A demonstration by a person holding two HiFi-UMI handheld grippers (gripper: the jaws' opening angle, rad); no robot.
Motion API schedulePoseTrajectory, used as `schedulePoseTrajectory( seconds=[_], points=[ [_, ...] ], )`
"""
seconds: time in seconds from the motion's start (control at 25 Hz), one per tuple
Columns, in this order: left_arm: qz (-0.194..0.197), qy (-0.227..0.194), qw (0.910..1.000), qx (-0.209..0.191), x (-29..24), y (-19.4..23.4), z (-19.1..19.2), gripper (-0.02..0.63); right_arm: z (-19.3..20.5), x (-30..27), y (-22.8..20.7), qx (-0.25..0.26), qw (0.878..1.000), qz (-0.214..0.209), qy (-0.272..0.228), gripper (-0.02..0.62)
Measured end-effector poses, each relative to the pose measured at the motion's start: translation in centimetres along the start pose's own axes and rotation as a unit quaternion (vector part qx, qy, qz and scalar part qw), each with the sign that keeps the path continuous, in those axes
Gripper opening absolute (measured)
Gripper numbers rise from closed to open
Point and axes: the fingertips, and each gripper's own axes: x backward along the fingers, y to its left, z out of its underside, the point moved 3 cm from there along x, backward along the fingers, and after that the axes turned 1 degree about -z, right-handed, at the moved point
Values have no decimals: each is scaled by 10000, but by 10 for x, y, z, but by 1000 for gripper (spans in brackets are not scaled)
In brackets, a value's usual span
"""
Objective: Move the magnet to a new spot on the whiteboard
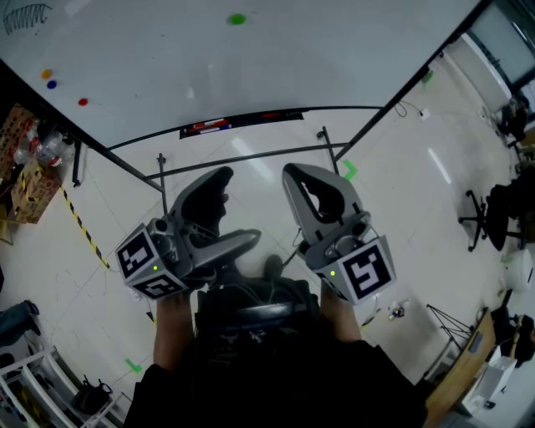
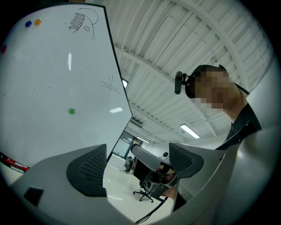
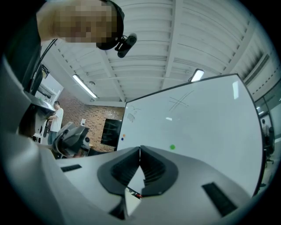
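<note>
At the right gripper [image 3: 140, 150], jaws pressed flat together, nothing between. At the left gripper [image 2: 137, 163], jaws wide apart, equally empty. Well ahead of both, stuck on the whiteboard [image 1: 276, 67] and touched by neither: the green magnet [image 1: 237, 18], far from the orange magnet [image 1: 47, 73], blue magnet [image 1: 52, 84] and red magnet [image 1: 82, 102] near the board's left edge. From the head view alone: both grippers side by side, low before the board's stand [image 1: 251, 160]. Framed between the open jaws in the left gripper view: an office chair [image 2: 143, 193]. Past the board's edge in the right gripper view: a brick wall [image 3: 90, 117].
</note>
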Motion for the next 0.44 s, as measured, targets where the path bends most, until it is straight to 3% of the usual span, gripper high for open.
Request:
schedulePoseTrajectory(
  seconds=[0.44],
  points=[
    [-25, -37, 10000, 42, 0, 9, -4, 436, 5, -8, -3, -6, 10000, -26, 51, 19]
  ],
)
